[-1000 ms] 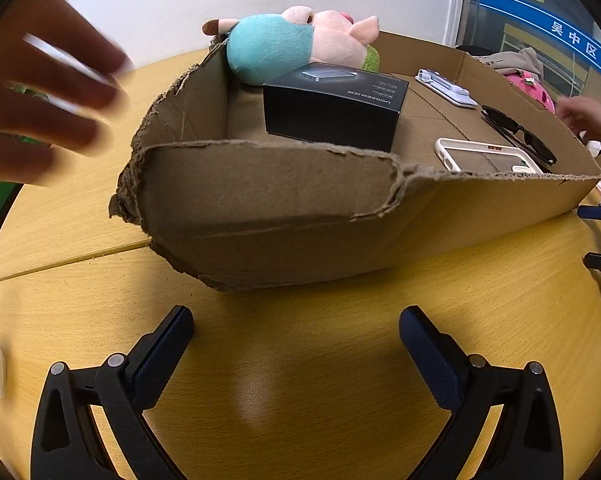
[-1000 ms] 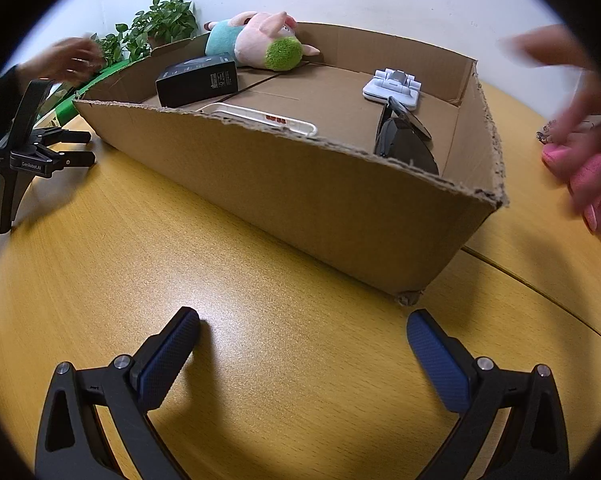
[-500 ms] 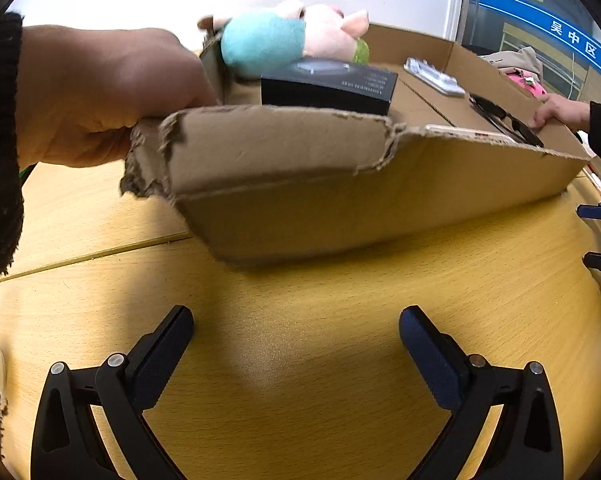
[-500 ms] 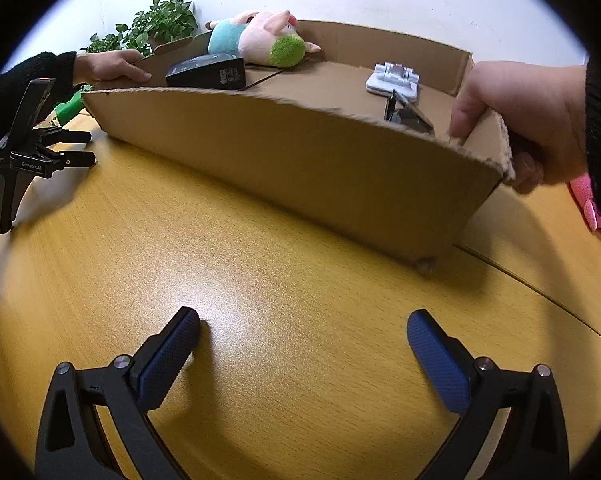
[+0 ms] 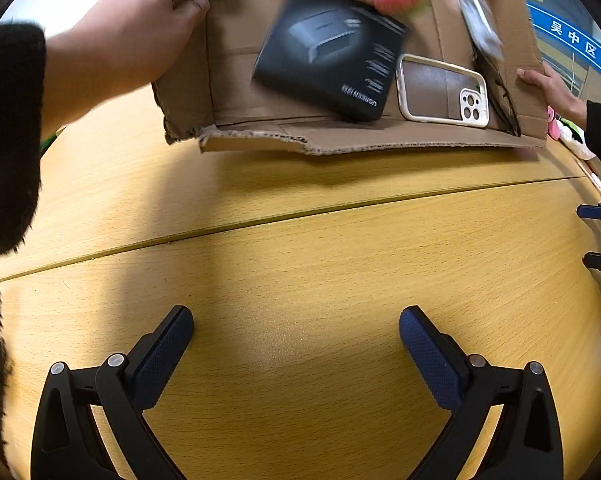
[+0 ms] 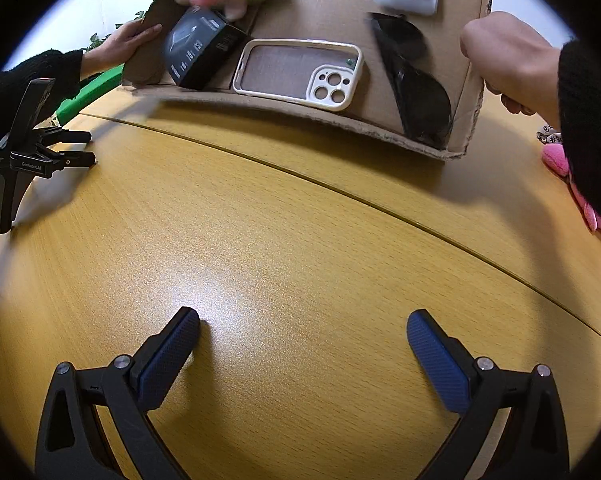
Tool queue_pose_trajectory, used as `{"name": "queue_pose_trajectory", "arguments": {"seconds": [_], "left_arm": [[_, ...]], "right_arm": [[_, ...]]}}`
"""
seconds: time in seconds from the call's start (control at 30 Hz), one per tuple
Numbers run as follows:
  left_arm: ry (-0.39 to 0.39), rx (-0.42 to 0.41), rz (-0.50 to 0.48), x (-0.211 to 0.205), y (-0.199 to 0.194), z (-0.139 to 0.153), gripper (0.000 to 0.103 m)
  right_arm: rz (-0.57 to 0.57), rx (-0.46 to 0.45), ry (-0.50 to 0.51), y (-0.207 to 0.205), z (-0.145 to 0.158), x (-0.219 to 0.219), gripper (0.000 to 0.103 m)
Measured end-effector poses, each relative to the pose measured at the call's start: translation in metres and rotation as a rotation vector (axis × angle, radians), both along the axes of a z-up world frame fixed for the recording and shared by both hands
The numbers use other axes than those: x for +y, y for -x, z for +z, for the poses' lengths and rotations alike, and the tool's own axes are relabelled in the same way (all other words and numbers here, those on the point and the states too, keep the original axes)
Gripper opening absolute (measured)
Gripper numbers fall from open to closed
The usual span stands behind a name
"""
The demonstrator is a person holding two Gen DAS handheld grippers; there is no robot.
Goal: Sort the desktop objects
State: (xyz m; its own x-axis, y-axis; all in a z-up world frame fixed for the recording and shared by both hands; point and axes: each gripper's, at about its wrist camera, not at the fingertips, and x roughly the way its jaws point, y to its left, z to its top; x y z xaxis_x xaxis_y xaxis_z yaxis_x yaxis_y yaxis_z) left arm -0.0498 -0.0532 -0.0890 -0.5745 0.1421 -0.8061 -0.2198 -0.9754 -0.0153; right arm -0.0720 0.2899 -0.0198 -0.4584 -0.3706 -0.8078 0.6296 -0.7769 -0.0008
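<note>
bright, even indoor light. a soft sheen glares on the wooden surface (image 6: 228, 300) near centre in the right view. the tilted cardboard box (image 5: 236, 80) casts a shadow beneath; its contents at 12 o'clock smear with motion blur. fisheye bends edges, corners black.

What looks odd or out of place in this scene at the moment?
The cardboard box is tipped steeply toward the cameras, held by a bare hand at each end, so the black box, phone case and sunglasses lie against its low front wall. Its front edge is torn. Both tongs sit open on the table.
</note>
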Motion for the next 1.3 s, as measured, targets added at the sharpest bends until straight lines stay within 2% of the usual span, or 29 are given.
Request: {"name": "queue_pose_trajectory", "arguments": {"seconds": [0.2, 0.27, 0.33, 1.3], "left_arm": [[0.000, 0.000, 0.001, 0.000, -0.001, 0.000, 0.103], [0.000, 0.000, 0.001, 0.000, -0.002, 0.000, 0.103], [0.000, 0.000, 0.001, 0.001, -0.002, 0.000, 0.103], [0.001, 0.000, 0.018, 0.002, -0.006, 0.005, 0.103]], "right_arm": [[0.001, -0.001, 0.000, 0.003, -0.003, -0.007, 0.103], [0.089, -0.003, 0.002, -0.005, -0.005, -0.015, 0.103], [0.106, 0.001, -0.005, -0.012, -0.005, -0.013, 0.103], [0.104, -0.001, -0.003, -0.026, -0.004, 0.011, 0.103]]}}
